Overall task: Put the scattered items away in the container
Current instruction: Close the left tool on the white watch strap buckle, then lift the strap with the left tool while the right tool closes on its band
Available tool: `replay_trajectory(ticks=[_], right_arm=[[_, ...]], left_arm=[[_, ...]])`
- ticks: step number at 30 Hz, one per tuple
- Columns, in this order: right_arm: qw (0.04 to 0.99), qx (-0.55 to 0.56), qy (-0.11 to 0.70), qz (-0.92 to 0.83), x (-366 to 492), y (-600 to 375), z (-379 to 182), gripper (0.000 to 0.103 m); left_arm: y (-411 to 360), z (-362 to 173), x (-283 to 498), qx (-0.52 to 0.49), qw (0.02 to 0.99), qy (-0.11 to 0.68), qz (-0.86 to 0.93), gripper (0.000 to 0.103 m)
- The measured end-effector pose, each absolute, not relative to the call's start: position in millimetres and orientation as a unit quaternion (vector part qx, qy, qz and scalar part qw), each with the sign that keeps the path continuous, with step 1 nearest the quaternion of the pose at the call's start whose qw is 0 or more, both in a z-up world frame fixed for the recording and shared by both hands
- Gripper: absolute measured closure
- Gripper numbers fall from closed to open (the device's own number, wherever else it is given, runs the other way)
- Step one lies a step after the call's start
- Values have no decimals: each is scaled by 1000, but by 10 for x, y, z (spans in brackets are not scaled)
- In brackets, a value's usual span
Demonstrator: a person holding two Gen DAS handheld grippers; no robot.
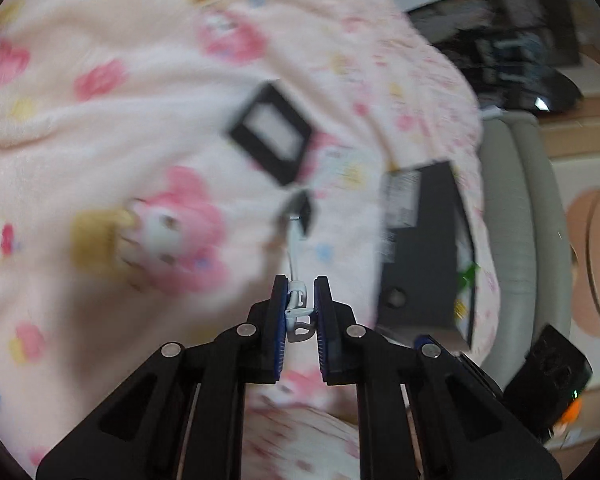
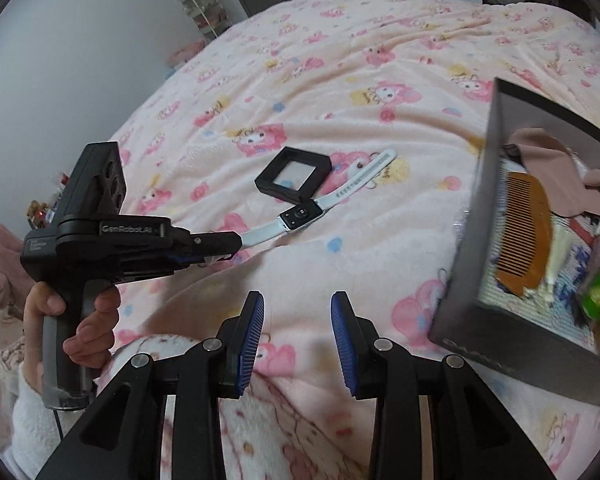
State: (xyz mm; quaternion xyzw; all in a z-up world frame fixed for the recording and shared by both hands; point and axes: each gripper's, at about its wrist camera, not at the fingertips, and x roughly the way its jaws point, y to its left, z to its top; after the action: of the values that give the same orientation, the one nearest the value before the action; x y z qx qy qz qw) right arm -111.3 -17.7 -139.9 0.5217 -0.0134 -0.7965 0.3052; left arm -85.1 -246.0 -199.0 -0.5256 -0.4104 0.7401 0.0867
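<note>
One watch [image 2: 300, 213] strap clamped in left gripper [image 1: 300, 312], one black frame [image 2: 293, 175], one box [image 2: 540, 264], right gripper [image 2: 297, 332] parted, empty.

The bed's blanket [image 2: 340, 92] is pale pink, printed with pink cartoon rabbits and small yellow and blue flowers. On it lie a white-strapped watch [image 2: 300, 213] with a black face, a black square frame [image 2: 293, 174] — and a dark grey box [image 2: 496, 344] holding an orange-brown comb [image 2: 520, 232].
</note>
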Motion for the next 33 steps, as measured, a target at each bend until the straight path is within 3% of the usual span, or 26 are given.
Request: replay_trajectory(ticks=[7,15,18,20,21,25,33], right_arm=[[296,504,-7,-812,-657,465,-1289,72],[257,501,-14,-827,-372,1163,-1406,72],[236,504,-55,-829,-315,1477,-1426,72],[216,509,-76,-830,-315,1657,-1474,72],[205,512,-79,-830,-326,1723,-1504,72],[198,518,-106,-826,-366,1842,-1570,72],[206,531,-82,-818,-626,1546,-1705,69]], left_arm=[[-1595,-1425,-618,-536,91,-311,780,92],[-295,-1373,-646,-568,179,-221,773,92],[74,-1422,-734,-580,205,-191,764,91],[267,-1475,-845,-592,223,-179,754,84],[292,-1493,-867,-596,226,-180,749,80],[168,-1481,-915,-581,223,-206,755,77],[-350,-1571,-917,-570,150,-226,776,73]])
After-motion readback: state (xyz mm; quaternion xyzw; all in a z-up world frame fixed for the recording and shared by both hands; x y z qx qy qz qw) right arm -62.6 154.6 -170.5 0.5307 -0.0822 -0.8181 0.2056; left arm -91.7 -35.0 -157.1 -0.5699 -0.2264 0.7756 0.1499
